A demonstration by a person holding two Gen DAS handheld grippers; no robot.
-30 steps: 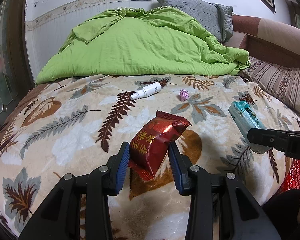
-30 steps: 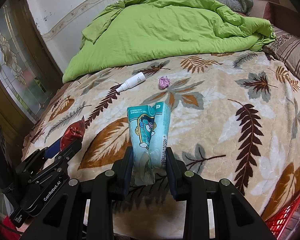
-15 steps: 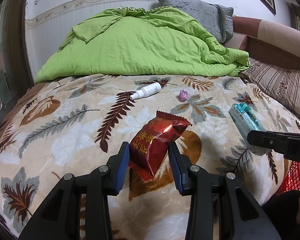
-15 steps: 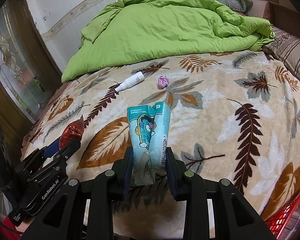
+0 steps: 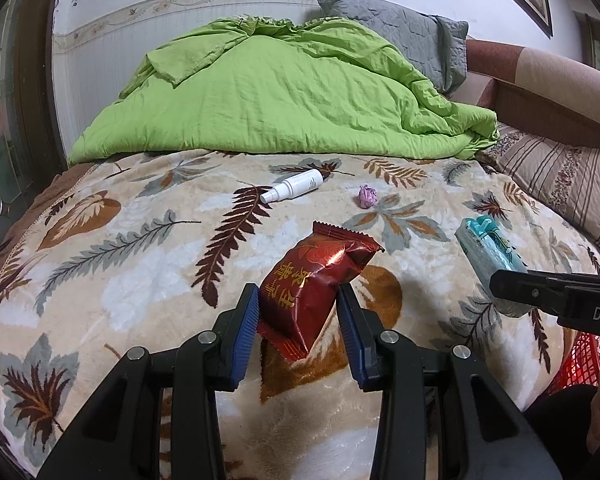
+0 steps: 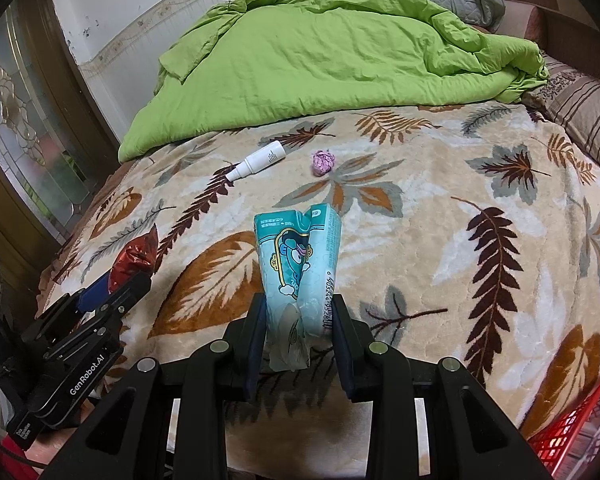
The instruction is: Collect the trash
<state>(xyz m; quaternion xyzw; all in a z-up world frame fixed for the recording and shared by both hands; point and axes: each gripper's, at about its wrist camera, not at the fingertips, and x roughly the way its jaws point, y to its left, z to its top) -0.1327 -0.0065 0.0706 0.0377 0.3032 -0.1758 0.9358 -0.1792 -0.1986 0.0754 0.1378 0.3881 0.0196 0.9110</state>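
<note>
My left gripper [image 5: 298,312] is shut on a red snack wrapper [image 5: 314,282] and holds it above the leaf-patterned blanket [image 5: 140,248]. My right gripper [image 6: 298,322] is shut on a crumpled teal drink carton [image 6: 300,264] above the blanket's near edge. Each shows in the other view: the carton at right [image 5: 488,252], the wrapper at left [image 6: 134,258]. A white spray bottle [image 5: 294,185] and a small purple crumpled ball [image 5: 367,196] lie further back on the blanket; they also show in the right wrist view as bottle [image 6: 258,160] and ball [image 6: 323,162].
A bunched green duvet [image 5: 284,92] covers the far half of the bed, with a grey pillow [image 5: 400,28] behind it. A striped pillow [image 5: 556,180] lies at right. A red mesh basket [image 6: 580,428] sits below the bed's near right corner. A glass-panelled door [image 6: 28,128] stands at left.
Both grippers keep their hold. The views have shifted only slightly; the trash on the blanket has not moved.
</note>
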